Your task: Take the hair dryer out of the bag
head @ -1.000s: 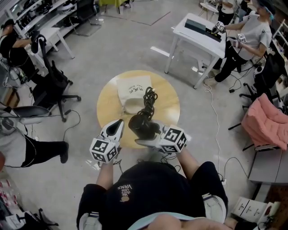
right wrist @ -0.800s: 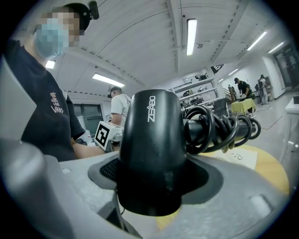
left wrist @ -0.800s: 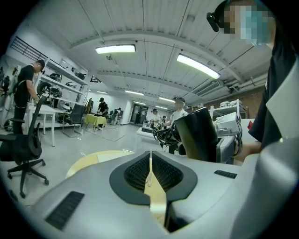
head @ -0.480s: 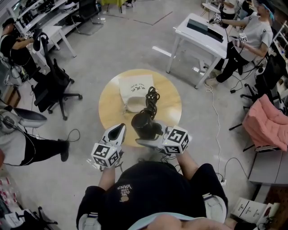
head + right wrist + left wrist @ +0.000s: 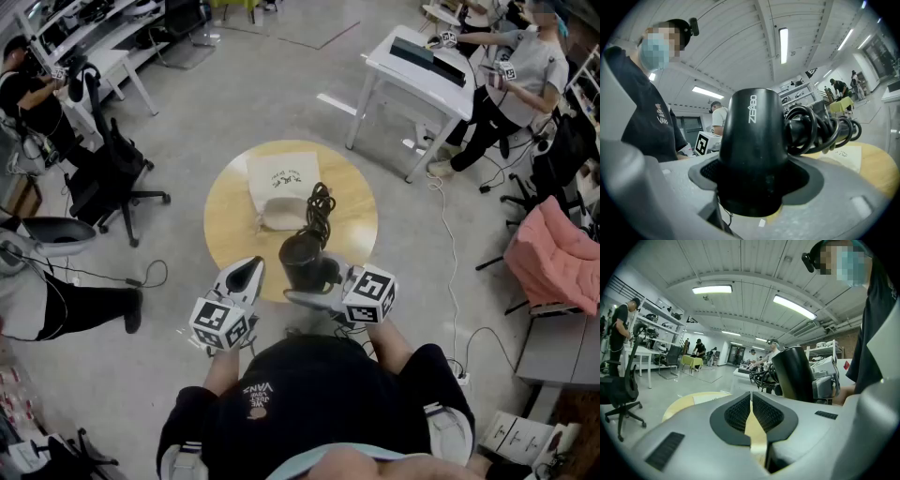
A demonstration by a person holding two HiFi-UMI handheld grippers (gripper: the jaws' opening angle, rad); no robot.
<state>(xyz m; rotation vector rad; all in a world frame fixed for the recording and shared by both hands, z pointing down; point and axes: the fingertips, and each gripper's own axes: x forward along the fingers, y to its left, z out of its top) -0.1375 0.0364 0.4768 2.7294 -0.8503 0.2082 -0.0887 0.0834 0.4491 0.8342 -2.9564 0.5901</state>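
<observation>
A large workshop with a bare grey concrete floor point(image 5: 281, 94). In the middle stands a small round wooden surface point(image 5: 225, 216). Beyond its far right edge is a white desk point(image 5: 412, 82) on white legs, and well off its left edge a black office chair point(image 5: 117, 173) on castors. White benches point(image 5: 108, 61) run along the far left corner of the room. At the right, pink cloth point(image 5: 553, 258) is draped over a seat, beside a grey desk point(image 5: 553, 352), and thin cables point(image 5: 448, 234) trail across the floor. Overhead is a white ribbed ceiling point(image 5: 740, 268) with long strip lights point(image 5: 712, 289), all lit. Wall shelves point(image 5: 658, 315) line the left side, and a table with a yellow-green cloth point(image 5: 692, 361) stands far back.
</observation>
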